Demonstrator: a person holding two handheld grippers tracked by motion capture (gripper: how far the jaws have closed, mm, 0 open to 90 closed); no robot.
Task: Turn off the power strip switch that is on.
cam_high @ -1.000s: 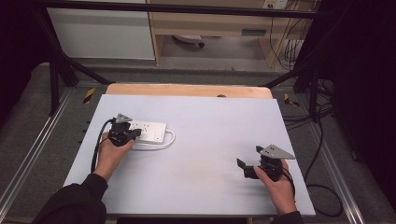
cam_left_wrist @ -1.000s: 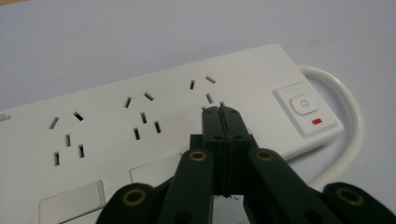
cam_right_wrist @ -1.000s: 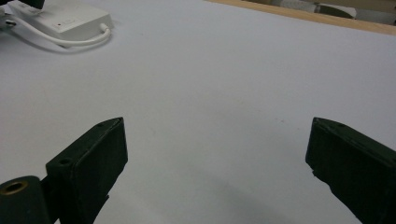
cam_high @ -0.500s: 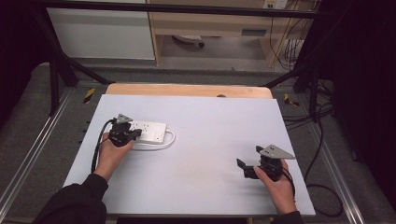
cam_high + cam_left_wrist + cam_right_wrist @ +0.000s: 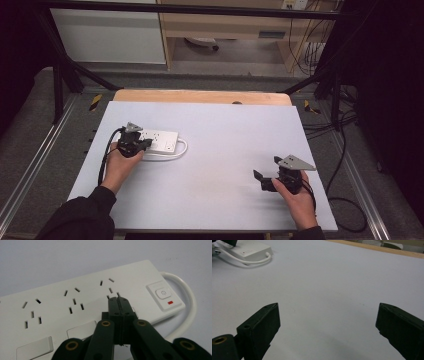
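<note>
**Closed tongs meet power strip near the tabletop's left edge**

A person seated at the near edge of a pale tabletop (image 5: 215, 150) works with a pair of tongs in each hand. The left tongs (image 5: 118, 300), their jaws pressed flat together with nothing between them, rest their tip on the top face of a white power strip (image 5: 75, 302), just beside the third group of sockets and short of the strip's power button (image 5: 163, 293) with its small red indicator. The power strip (image 5: 159, 141) lies toward the left edge of the tabletop, about midway between the near and far edges, with its white cord (image 5: 175, 152) looping along its near side and round its right end. The left hand (image 5: 119, 162) covers the strip's left end in the high view.

The right tongs (image 5: 261, 179) sit near the near right corner of the tabletop, well apart from the strip, their jaws standing wide apart over bare surface and holding nothing. The right hand (image 5: 299, 197) grips them from the near edge, a grey three-cornered plate (image 5: 295, 162) on top.

Between the two pairs of tongs the tabletop is bare. A wooden strip (image 5: 200, 96) runs along the far edge; beyond it stand a white cabinet (image 5: 107, 35) and wooden furniture (image 5: 225, 25), with black cables (image 5: 340, 145) trailing over the floor to the right.
</note>
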